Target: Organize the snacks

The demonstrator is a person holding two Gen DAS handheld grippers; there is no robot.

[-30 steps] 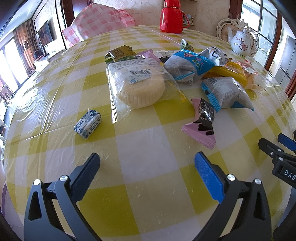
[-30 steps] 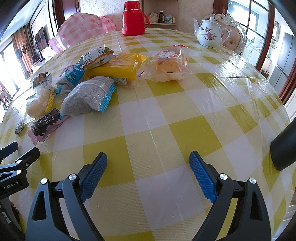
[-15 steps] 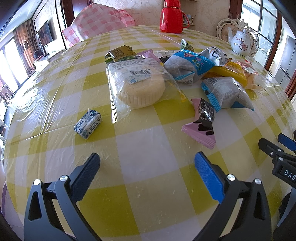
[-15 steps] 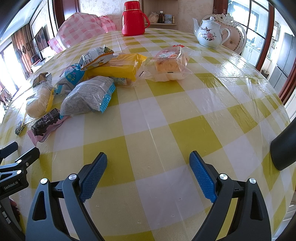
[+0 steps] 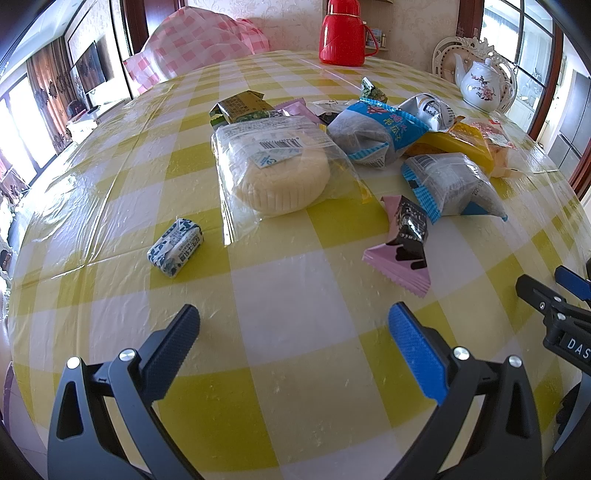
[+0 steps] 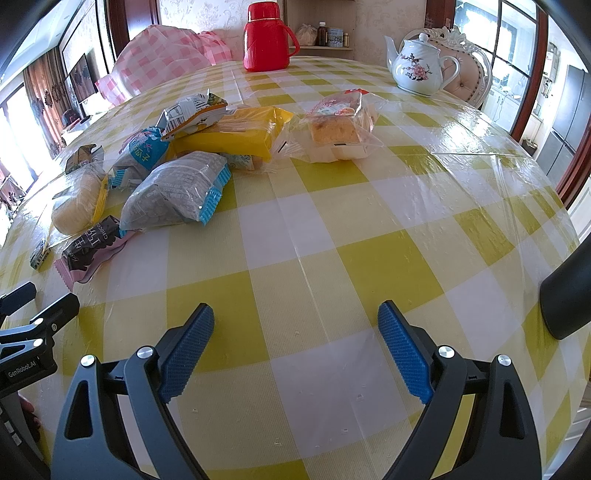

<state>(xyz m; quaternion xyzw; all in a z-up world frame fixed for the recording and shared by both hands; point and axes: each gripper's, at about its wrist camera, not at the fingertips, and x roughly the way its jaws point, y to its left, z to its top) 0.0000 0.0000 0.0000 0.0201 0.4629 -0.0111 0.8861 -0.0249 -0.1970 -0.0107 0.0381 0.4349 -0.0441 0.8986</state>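
Snacks lie scattered on a yellow-and-white checked tablecloth (image 5: 295, 288). Nearest my left gripper (image 5: 293, 319) are a small blue-and-white wrapped candy (image 5: 176, 246) and a pink-and-black chocolate packet (image 5: 404, 245). Behind them sit a round pale cake in a clear bag (image 5: 280, 173), two grey buns in blue-edged bags (image 5: 452, 184) (image 5: 373, 131) and a green packet (image 5: 238, 107). My right gripper (image 6: 295, 325) stands open over bare cloth, with a grey bun bag (image 6: 175, 192), a yellow bag (image 6: 236, 134) and a sponge cake bag (image 6: 338, 129) ahead. Both grippers hold nothing.
A red thermos (image 5: 341, 33) stands at the far edge and a white flowered teapot (image 6: 417, 68) at the far right. A pink checked cushion (image 5: 199, 51) sits beyond the table. The other gripper's tip (image 5: 554, 310) shows at the right of the left wrist view.
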